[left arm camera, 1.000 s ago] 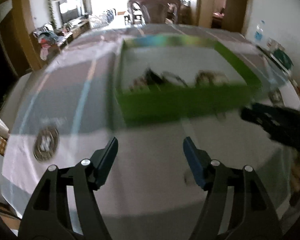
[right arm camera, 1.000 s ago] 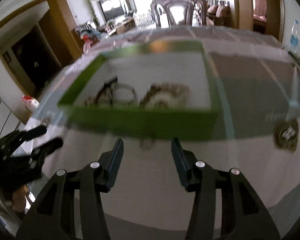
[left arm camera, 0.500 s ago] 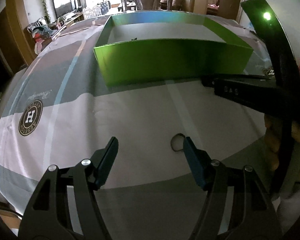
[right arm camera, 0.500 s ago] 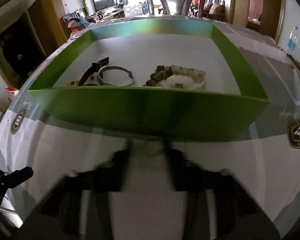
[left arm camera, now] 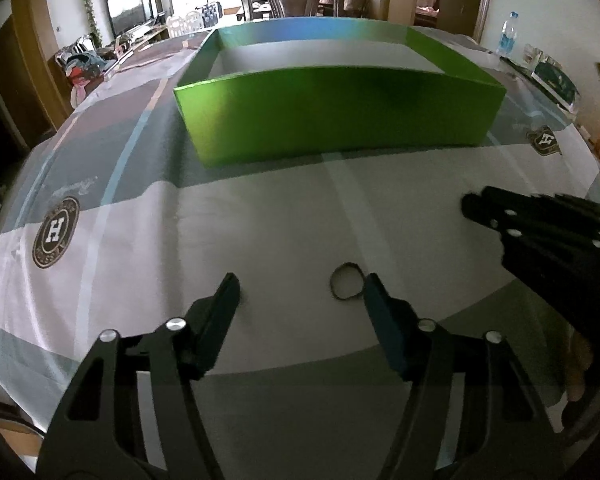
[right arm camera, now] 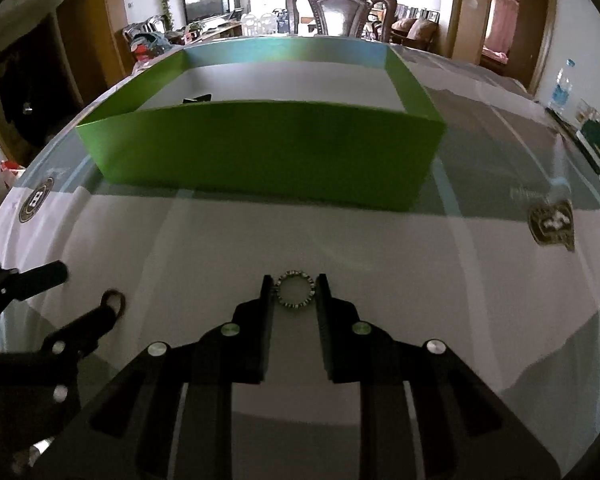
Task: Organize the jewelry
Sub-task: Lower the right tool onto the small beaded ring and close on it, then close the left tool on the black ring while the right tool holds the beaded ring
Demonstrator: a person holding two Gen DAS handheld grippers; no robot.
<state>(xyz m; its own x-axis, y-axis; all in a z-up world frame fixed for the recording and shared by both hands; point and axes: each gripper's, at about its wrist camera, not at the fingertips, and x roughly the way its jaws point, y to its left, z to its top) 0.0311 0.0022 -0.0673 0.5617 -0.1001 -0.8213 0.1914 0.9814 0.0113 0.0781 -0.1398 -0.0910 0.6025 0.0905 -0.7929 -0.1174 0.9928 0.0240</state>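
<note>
A green open box (left arm camera: 336, 116) stands on the table ahead of both grippers; it also shows in the right wrist view (right arm camera: 260, 152). My left gripper (left arm camera: 300, 292) is open low over the cloth, with a small dark ring (left arm camera: 346, 281) lying just inside its right finger. My right gripper (right arm camera: 294, 294) is closed around a small beaded ring (right arm camera: 294, 291) that sits between its fingertips on the cloth. The right gripper shows at the right of the left wrist view (left arm camera: 540, 224). The dark ring also shows at the left of the right wrist view (right arm camera: 114, 301). The box's contents are mostly hidden by its front wall.
A patterned tablecloth (left arm camera: 140, 240) with round logos (left arm camera: 56, 232) covers the table. A carved wooden chair (right arm camera: 340, 8) stands beyond the far edge. A water bottle (left arm camera: 507, 38) and a dark green packet (left arm camera: 556, 80) sit at the far right.
Both grippers have come down and back from the box to the near cloth. My right gripper has closed around the beaded ring. My left gripper stays open beside the dark ring.
</note>
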